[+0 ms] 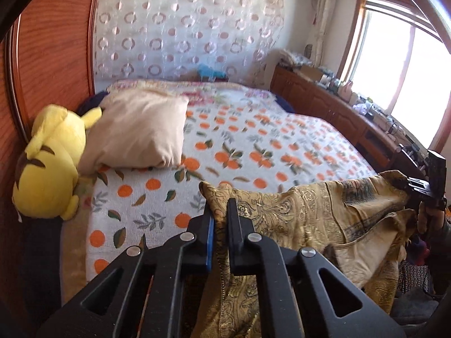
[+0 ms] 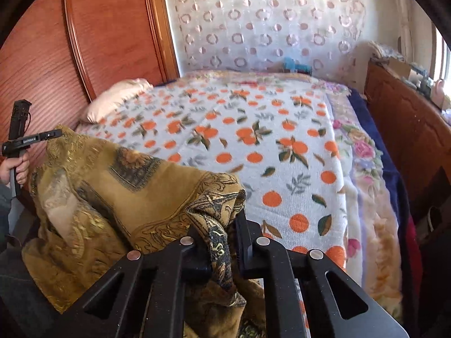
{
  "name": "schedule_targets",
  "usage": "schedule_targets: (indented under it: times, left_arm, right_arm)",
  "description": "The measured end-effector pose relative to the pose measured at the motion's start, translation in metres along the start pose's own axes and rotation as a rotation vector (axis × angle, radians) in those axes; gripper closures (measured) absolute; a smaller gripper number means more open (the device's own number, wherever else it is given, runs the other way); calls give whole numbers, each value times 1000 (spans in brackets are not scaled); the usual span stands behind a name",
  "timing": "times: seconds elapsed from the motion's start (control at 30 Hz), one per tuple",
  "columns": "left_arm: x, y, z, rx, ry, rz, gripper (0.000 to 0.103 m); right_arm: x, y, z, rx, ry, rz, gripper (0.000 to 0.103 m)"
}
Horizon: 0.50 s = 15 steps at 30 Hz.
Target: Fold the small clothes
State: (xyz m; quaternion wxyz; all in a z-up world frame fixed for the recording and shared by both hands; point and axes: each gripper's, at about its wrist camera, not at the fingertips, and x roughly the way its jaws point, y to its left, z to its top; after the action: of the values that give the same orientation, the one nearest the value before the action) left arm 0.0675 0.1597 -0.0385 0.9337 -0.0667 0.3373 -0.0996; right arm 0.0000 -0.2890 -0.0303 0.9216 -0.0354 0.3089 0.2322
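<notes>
A golden-brown patterned garment hangs stretched between my two grippers above the near edge of the bed. My left gripper is shut on one top corner of it. My right gripper is shut on the other corner, where the cloth bunches between the fingers. The right gripper also shows at the right edge of the left wrist view. The left gripper shows at the left edge of the right wrist view. The rest of the garment droops below both grippers.
The bed has a white blanket with orange fruit print. A cream pillow and a yellow plush toy lie by the wooden headboard. A cluttered wooden cabinet runs under the window along the far side.
</notes>
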Motion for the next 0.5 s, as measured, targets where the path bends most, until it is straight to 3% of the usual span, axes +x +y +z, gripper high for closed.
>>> schedule_targets:
  times: [0.13,0.27,0.4,0.5]
  left_arm:
    - [-46,-19,17,29,-117,-21,95]
    - [-98,-32,46,22,-288,-9,96]
    - [-129,-41,102,59,-399,5,96]
    - [-128,-42,151,67,-427,15,96]
  right_arm:
    - [-45,6,18,-6,-116,-12,92]
    - [-95,14,43,-55,-233,-21,93]
    - [-135,13,86,-111,-329,-41,93]
    - [-145,10,138,-146,-368,-72,93]
